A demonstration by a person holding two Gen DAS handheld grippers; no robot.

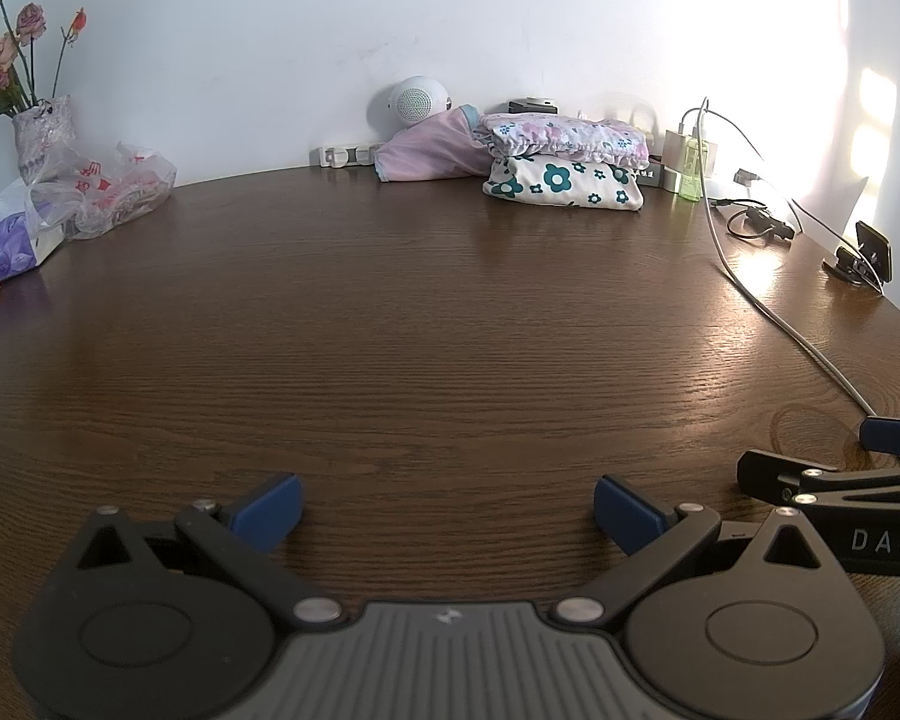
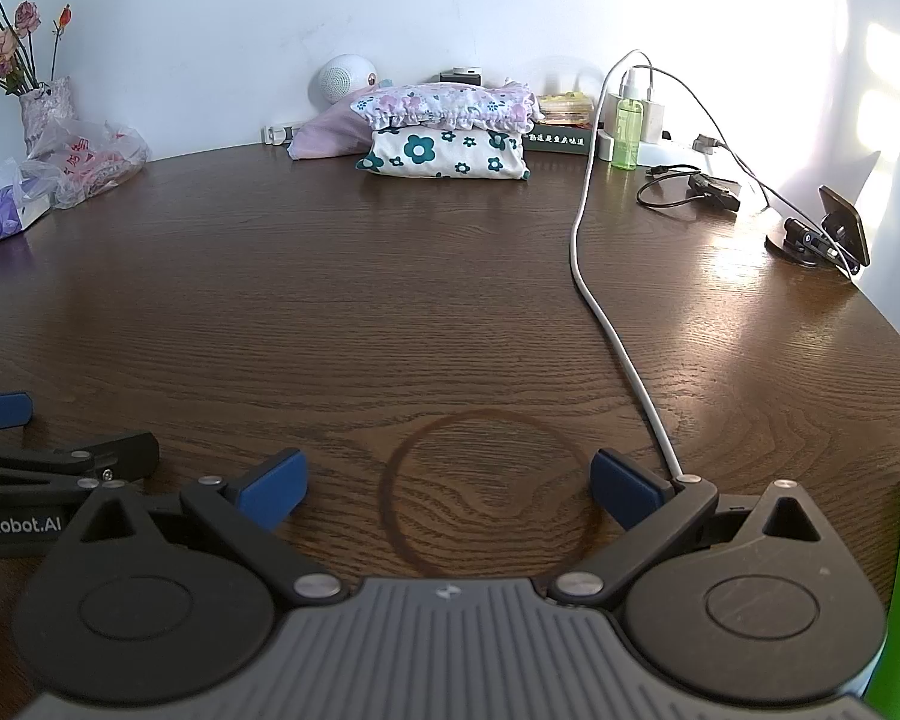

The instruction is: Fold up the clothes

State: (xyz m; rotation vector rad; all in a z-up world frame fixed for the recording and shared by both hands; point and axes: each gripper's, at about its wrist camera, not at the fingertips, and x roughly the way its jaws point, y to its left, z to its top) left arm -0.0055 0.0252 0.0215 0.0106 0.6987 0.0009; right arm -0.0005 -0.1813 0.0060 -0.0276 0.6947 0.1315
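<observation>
Nearest to us in the left wrist view, our left gripper (image 1: 447, 510) hovers low over the dark brown wood-grain table (image 1: 390, 330), its blue-padded fingers (image 1: 270, 510) spread wide with nothing between them. At the right edge we see part of our right gripper (image 1: 810, 474), black with a blue tip, just beside ours. Far across the table, against the white wall, sits a stack of folded clothes: a white piece with teal flowers (image 1: 564, 183) underneath and a pink floral frilled piece (image 1: 570, 135) on top, touching a pale pink garment (image 1: 432, 153) to their left. A vase of dried roses (image 1: 42, 126) and a crumpled plastic bag (image 1: 108, 189) stand far left. From the right wrist view, our right gripper (image 2: 447, 483) also hangs spread wide and empty, above a dark ring mark (image 2: 486, 492) in the wood. A white cable (image 2: 594, 276) runs beside its right finger toward a green bottle (image 2: 627, 135) near the folded stack (image 2: 450, 153). Our left gripper (image 2: 60, 456) shows at the left edge.
</observation>
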